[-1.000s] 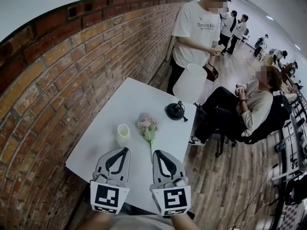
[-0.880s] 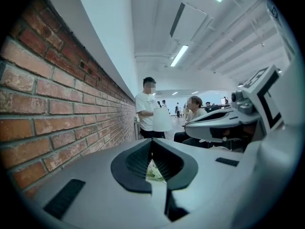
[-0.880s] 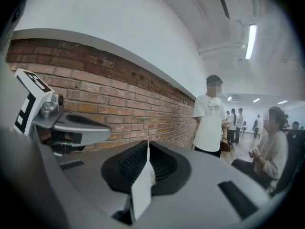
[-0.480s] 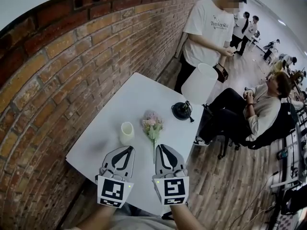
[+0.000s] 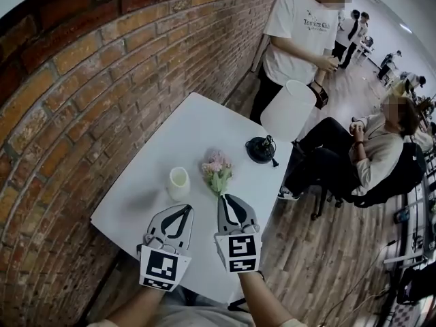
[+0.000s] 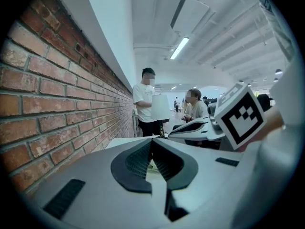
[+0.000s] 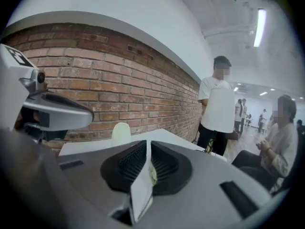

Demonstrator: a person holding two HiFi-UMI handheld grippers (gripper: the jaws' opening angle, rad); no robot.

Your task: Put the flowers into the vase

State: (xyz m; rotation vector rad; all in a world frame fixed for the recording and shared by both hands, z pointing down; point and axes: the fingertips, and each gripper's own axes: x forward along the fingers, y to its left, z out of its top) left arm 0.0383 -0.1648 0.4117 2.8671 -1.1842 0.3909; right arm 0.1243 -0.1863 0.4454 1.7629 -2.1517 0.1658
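A small bunch of pink flowers [image 5: 216, 170] on a green stem lies on the white table [image 5: 194, 125]. Just left of it stands a cream vase [image 5: 178, 182], upright and empty; it also shows in the right gripper view [image 7: 121, 130]. My right gripper [image 5: 226, 197] hovers over the stem's near end. Its jaws have just parted a sliver and stand almost together [image 7: 148, 142], with only a speck of green showing through the slit. My left gripper [image 5: 187, 208] is shut with nothing in it [image 6: 152, 140], a little short of the vase.
A lamp with a white shade [image 5: 289, 110] and black base [image 5: 260, 150] stands at the table's far right. A brick wall [image 5: 102, 101] runs along the left. One person [image 5: 300, 33] stands beyond the table, and another sits on a chair [image 5: 371, 148] at the right.
Both grippers have sunk toward the table. The right one has moved forward, so its tip now covers the near end of the stem. Flowers and vase lie where they were.
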